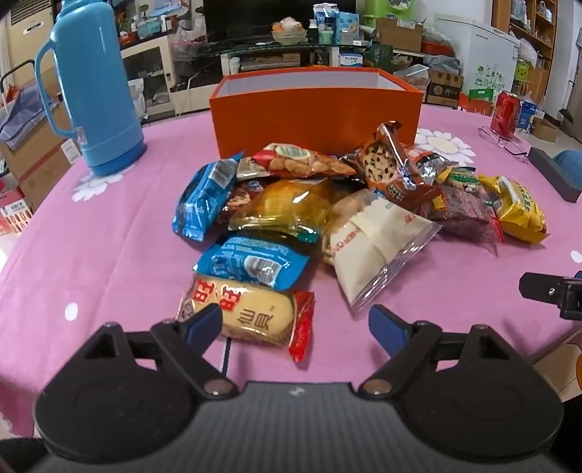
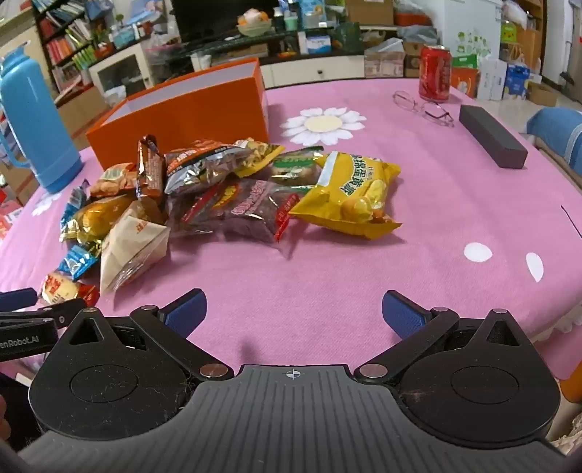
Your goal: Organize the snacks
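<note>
I am holding the left gripper (image 1: pixel 294 322) and the right gripper (image 2: pixel 294 313) spread wide and empty, with the snacks (image 1: pixel 327 203) heaped at 12 o'clock before the box (image 1: pixel 313 109). I am judging that closing the left one now risks nipping only the rice cracker's (image 1: pixel 251 313) slick wrapper edge, so it slips out on the lift

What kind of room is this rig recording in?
Most likely a lived-in home living room: a table under a pink flowered tablecloth, a dark TV on a glass stand behind it, and a bookshelf amid stacked cardboard boxes.
</note>
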Motion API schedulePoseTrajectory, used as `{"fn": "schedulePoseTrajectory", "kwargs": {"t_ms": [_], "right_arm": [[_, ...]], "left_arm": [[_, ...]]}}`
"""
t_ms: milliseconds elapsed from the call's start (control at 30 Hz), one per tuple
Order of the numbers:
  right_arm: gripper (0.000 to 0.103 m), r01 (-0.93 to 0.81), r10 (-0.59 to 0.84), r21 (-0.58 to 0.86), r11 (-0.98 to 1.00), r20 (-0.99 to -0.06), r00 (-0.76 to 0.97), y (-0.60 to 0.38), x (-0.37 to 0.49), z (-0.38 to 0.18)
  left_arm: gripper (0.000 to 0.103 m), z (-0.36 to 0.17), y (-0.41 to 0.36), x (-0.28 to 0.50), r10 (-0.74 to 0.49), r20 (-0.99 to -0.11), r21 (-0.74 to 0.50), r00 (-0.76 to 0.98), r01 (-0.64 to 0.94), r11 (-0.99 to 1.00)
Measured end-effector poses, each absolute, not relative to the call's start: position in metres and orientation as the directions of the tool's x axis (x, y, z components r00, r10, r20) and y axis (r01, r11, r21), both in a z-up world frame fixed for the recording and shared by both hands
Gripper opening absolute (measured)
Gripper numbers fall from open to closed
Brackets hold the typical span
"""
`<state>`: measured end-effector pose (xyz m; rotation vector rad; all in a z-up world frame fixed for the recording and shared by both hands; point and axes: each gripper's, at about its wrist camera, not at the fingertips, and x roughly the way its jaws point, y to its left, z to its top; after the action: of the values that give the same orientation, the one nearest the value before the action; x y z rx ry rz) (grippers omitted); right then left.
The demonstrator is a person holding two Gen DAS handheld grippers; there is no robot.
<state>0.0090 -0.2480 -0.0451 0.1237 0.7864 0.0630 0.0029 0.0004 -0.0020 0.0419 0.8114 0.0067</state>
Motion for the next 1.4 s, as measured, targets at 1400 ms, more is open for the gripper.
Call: {"fn": "schedulePoseTrajectory", "kwargs": {"t_ms": [1400], "right_arm": [[0.093,-0.019,0.115,0.141,0.990,-0.714,0.691,-0.2465,0.0155,-0.0549]], "left_arm": [[0.088,-0.0070,0.0006,0.0059,0.028,-0.741,0.039,0.671,0.001,0.999]]}}
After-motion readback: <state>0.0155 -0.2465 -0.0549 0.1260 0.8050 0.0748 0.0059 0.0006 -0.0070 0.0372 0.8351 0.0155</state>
